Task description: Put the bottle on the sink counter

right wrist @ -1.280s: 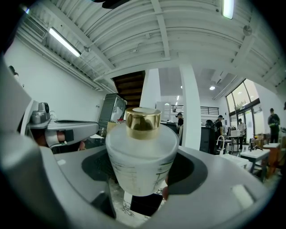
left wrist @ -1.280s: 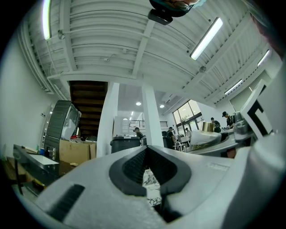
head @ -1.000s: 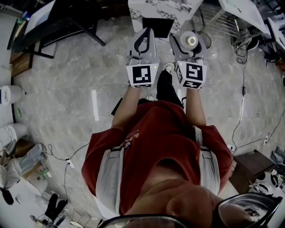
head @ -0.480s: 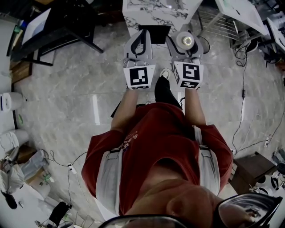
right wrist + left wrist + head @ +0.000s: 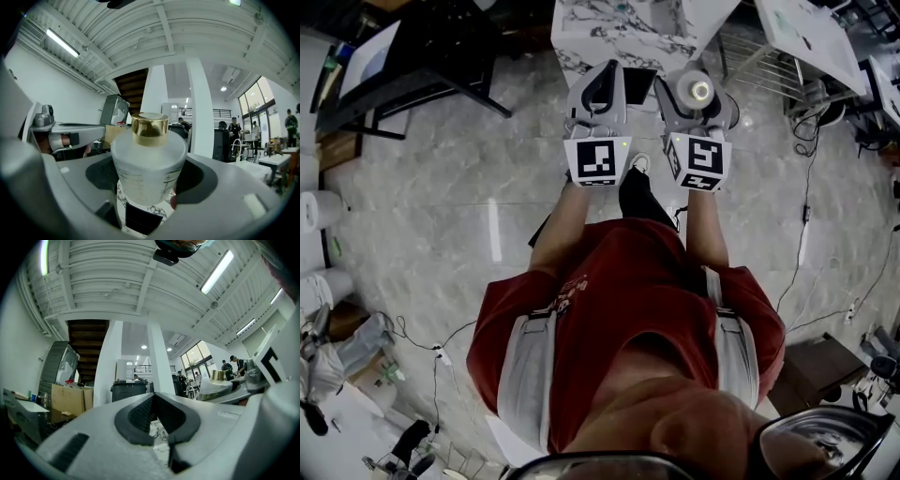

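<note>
A frosted white bottle (image 5: 698, 91) with a gold cap stands upright between the jaws of my right gripper (image 5: 697, 82), which is shut on it. The right gripper view shows the bottle (image 5: 147, 164) filling the jaws, its gold cap on top. My left gripper (image 5: 597, 77) is beside it at the same height, its jaws closed tip to tip with nothing in them; in the left gripper view its pads (image 5: 140, 416) ring an empty gap. Just ahead of both grippers is the marble counter (image 5: 628, 33), with a dark panel (image 5: 637, 77) on its front.
A black desk (image 5: 412, 56) stands at the upper left and a white wire rack (image 5: 778, 42) at the upper right. Cables (image 5: 806, 234) trail over the marble floor on the right. Paper rolls and clutter line the left edge (image 5: 319, 211).
Both grippers, with the bottle still in the right one, have moved forward towards the marble counter, which now lies closer in front of them.
</note>
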`<control>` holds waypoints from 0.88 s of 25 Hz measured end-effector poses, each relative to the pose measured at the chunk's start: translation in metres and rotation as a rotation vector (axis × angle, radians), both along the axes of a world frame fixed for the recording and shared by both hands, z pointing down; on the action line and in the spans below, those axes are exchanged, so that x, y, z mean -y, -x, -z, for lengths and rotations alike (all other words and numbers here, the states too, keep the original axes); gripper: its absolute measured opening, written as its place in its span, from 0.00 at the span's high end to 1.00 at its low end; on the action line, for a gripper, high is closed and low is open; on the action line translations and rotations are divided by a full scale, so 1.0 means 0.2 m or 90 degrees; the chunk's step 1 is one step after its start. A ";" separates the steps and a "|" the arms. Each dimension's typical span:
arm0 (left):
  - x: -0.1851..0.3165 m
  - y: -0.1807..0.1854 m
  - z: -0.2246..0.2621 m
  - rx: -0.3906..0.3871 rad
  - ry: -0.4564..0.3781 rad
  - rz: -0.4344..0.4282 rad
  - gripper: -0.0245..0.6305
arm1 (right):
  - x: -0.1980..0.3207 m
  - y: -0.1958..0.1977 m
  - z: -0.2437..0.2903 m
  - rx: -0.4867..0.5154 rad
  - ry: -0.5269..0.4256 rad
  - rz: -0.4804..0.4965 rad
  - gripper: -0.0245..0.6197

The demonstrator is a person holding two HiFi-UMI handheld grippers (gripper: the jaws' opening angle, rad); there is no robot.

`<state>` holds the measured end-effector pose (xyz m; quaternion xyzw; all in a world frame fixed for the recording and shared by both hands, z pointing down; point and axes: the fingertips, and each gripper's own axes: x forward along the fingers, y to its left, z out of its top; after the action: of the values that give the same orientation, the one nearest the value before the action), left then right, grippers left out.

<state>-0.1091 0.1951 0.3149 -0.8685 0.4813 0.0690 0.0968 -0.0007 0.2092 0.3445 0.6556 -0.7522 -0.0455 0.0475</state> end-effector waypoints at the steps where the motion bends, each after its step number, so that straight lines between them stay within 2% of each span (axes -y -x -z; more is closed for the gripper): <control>1: 0.04 -0.01 0.00 0.001 0.001 0.002 0.96 | 0.04 -0.02 0.00 0.002 0.000 0.001 0.44; 15: 0.46 -0.25 -0.03 0.019 0.023 0.013 0.96 | 0.46 -0.24 -0.02 0.023 0.016 0.012 0.44; 22: 0.66 -0.40 -0.02 0.024 0.023 0.001 0.96 | 0.65 -0.38 -0.04 0.034 0.027 0.004 0.44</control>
<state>-0.0281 0.0624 0.3193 -0.8710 0.4809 0.0438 0.0906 0.0751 0.0782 0.3523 0.6529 -0.7562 -0.0123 0.0410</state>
